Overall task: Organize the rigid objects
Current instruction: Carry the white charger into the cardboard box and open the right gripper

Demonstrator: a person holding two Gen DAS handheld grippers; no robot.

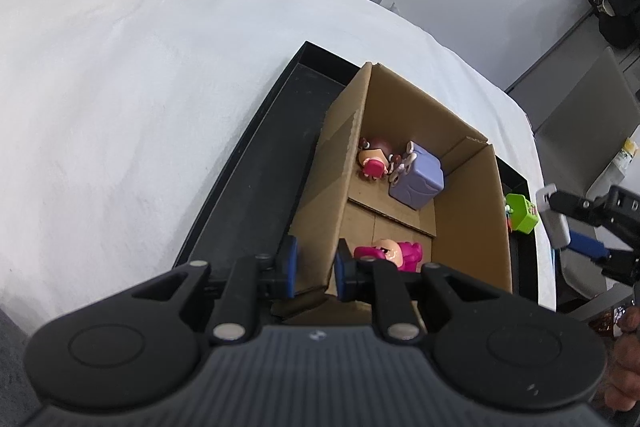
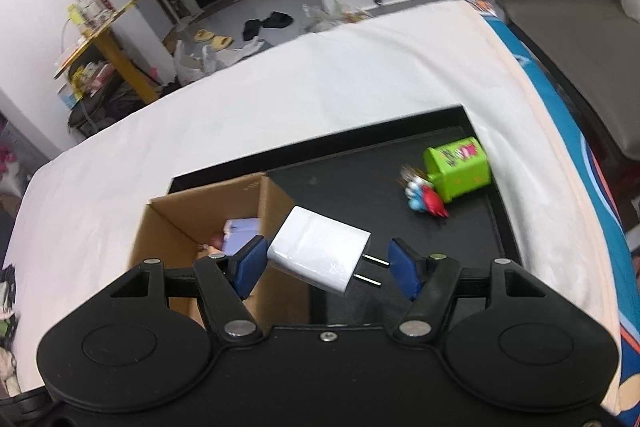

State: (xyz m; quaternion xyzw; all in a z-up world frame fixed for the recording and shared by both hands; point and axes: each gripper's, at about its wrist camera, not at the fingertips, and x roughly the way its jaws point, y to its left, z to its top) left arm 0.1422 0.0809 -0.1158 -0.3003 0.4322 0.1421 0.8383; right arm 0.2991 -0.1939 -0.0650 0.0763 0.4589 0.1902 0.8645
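Note:
An open cardboard box (image 1: 472, 203) stands on a black tray (image 1: 256, 163) on a white cloth. Inside lie a purple cube toy (image 1: 418, 179), a small figure with a pink bow (image 1: 374, 159) and a pink figure (image 1: 394, 255). My left gripper (image 1: 314, 269) is shut on the box's near left wall. My right gripper (image 2: 326, 261) is open; a white wall charger (image 2: 320, 255) is between its fingers, touching the left pad, prongs pointing at the right pad. It also shows in the left wrist view (image 1: 554, 217). A green cube toy (image 2: 458, 167) with a red and blue figure (image 2: 424, 197) lies on the tray (image 2: 360, 163).
The white cloth (image 1: 140, 67) covers a table that ends near the tray's right side. A grey chair (image 2: 560, 7) stands beyond the right edge. Slippers, bags and a yellow shelf (image 2: 104, 47) are on the floor behind.

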